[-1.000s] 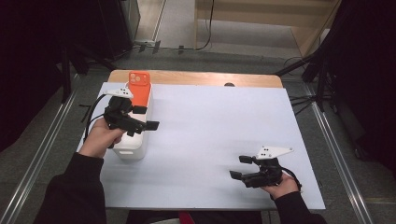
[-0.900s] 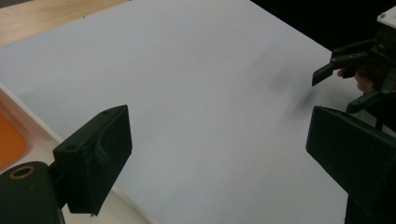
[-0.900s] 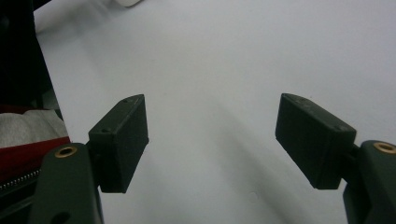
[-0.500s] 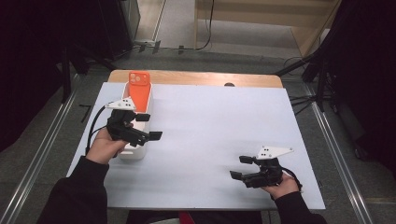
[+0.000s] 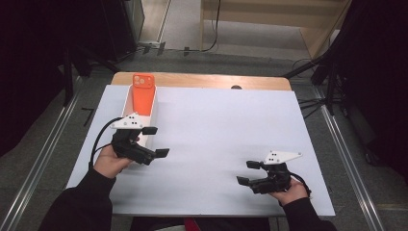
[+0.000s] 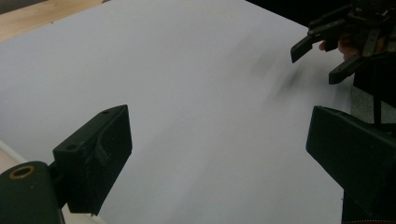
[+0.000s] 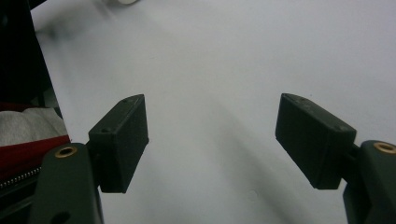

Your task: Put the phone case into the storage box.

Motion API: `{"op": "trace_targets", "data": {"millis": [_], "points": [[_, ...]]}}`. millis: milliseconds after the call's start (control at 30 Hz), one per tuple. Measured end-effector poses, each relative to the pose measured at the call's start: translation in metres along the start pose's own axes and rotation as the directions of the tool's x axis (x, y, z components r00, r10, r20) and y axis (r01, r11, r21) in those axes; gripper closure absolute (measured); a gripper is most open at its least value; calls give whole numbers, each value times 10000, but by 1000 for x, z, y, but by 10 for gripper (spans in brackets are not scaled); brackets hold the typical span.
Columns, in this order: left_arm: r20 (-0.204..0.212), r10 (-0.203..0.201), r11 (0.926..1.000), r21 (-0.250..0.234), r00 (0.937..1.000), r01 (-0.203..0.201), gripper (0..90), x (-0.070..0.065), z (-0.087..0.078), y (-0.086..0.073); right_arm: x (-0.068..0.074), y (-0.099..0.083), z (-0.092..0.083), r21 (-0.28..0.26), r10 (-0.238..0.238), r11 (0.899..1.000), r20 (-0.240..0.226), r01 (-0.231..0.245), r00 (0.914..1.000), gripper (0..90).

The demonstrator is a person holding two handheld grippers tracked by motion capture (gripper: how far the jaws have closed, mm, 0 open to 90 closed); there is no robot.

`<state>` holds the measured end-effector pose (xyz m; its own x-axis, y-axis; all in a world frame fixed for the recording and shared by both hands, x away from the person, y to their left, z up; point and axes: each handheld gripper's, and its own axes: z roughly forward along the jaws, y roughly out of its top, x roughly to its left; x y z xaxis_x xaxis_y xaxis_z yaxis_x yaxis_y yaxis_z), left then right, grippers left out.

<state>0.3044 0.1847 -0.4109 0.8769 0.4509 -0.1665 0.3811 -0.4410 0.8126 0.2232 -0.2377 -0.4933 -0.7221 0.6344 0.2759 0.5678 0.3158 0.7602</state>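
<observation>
Your right tool [image 5: 246,172] rests low on the bench [image 5: 231,125], well right of the white tray [image 5: 129,103], jaws released, nothing between them, pointing left. Your left tool [image 5: 157,141] sits at the tray's near end, jaws spread wide and empty, aimed right across the bare sheet. The orange phone [image 5: 143,96] lies in the tray, beyond your left hand [image 5: 111,159]. Since a second ago, your left tool has drawn nearer along the tray; the right has not shifted.
</observation>
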Motion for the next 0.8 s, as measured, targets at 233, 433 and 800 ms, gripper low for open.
{"op": "trace_targets", "data": {"millis": [233, 433, 800], "points": [[-35, -148, 9998, 103, 9999, 149, 72, -6, 2, -11, 0, 0, -1, 11, 4, 10000, 5, -4, 10000, 241], [-85, -82, 9998, 162, 9999, 83, 72, -10, -2, -20, 0, 0, 1, 101, -20, 9999, -42, 20, 10000, 241], [-19, -160, 9994, 314, 9999, 160, 72, -18, -3, -35, 0, 0, 1, 58, -28, 10000, -33, 28, 10000, 241]]}}
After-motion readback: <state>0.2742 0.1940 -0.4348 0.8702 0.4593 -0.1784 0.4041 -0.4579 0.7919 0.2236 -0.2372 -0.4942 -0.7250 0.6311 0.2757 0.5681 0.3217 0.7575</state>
